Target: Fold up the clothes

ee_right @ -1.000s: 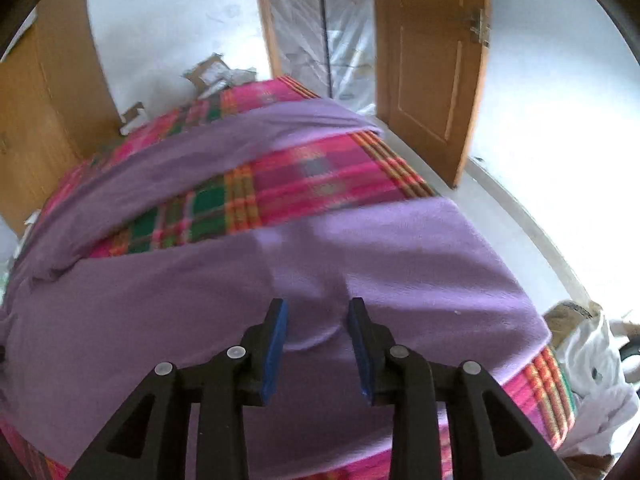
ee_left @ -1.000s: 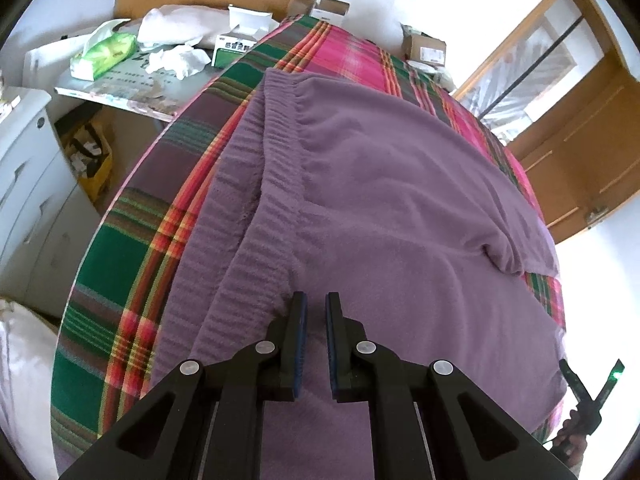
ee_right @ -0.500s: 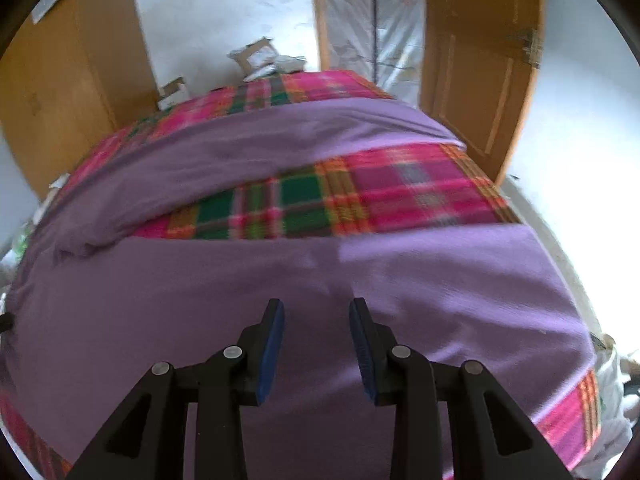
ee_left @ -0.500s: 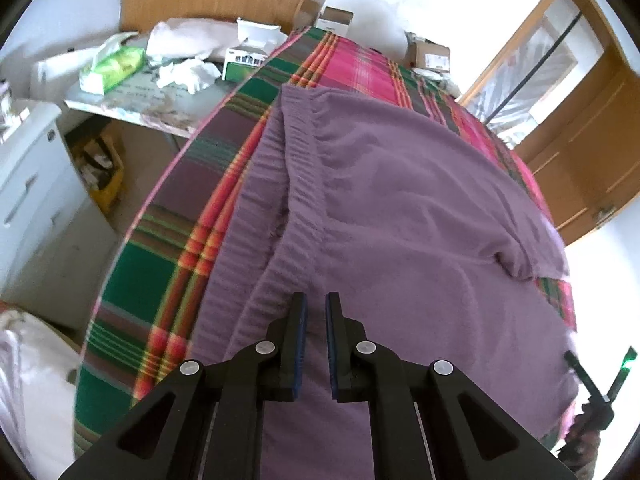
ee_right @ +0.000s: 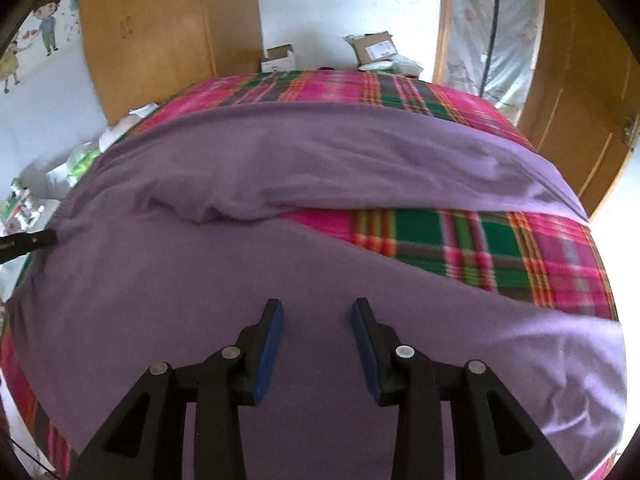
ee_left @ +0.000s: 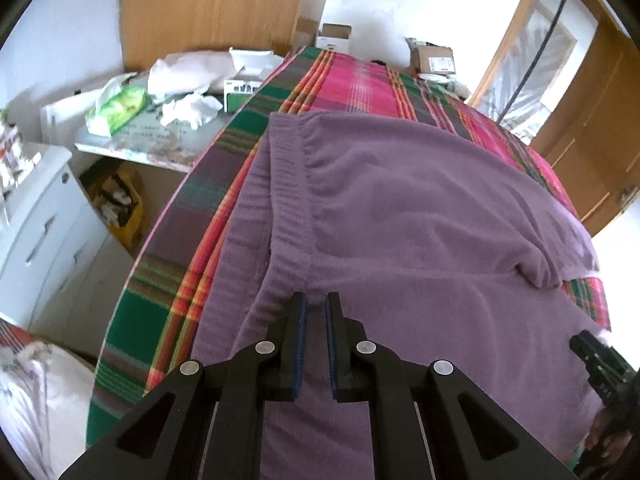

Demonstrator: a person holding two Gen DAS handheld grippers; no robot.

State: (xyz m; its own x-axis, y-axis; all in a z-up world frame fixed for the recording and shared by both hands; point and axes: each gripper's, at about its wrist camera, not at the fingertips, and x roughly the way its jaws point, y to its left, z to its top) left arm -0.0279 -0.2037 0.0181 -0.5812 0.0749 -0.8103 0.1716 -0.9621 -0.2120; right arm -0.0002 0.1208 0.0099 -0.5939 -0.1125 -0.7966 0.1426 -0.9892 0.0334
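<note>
Purple fleece trousers (ee_left: 400, 208) lie spread flat on a plaid bed cover (ee_left: 360, 80), the ribbed waistband (ee_left: 288, 184) at the left and both legs running right. My left gripper (ee_left: 316, 308) hovers over the waistband's near end, jaws a narrow gap apart with no cloth between them. My right gripper (ee_right: 316, 312) is open above the near trouser leg (ee_right: 200, 300). The far leg (ee_right: 340, 160) lies across a strip of bare plaid (ee_right: 460, 240). The right gripper's tip shows in the left wrist view (ee_left: 596, 360).
A cluttered side table (ee_left: 160, 120) with tissue packs and boxes stands left of the bed, with white drawers (ee_left: 40, 216) nearer. Cardboard boxes (ee_right: 372, 48) sit on the floor beyond the bed. Wooden doors (ee_right: 580, 120) are at the right.
Both grippers have risen and tilted up, showing more of the room. The right gripper has swung left along the near leg toward the crotch. The trousers have not moved.
</note>
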